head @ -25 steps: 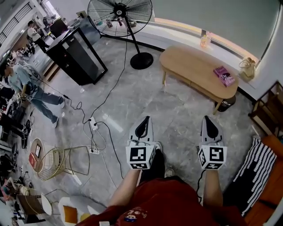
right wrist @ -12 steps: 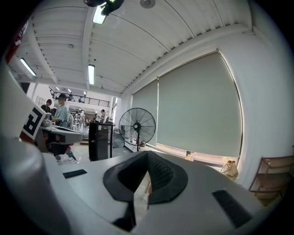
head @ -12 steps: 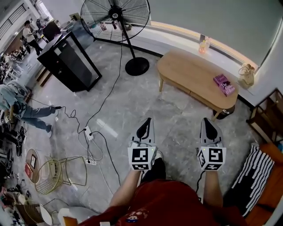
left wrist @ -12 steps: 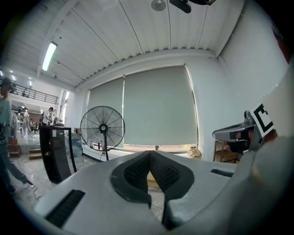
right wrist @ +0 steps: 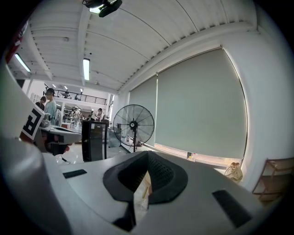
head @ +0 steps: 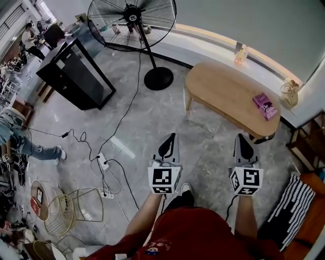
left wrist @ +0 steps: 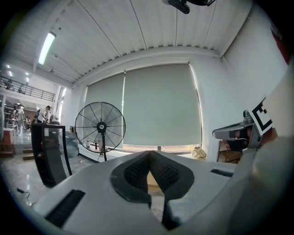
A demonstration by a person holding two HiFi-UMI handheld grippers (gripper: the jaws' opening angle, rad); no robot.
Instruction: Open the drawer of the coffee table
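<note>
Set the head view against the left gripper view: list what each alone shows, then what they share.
Head view only: the pink book on the coffee table, the power strip with its cables on the floor, and the striped cushion. Left gripper view only: the slatted ceiling and its strip light. Both: the standing fan, the black cabinet, the bag on the sill and the right gripper.

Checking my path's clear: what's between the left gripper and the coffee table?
Only bare marble floor separates the left gripper and the coffee table; the head view shows it.
</note>
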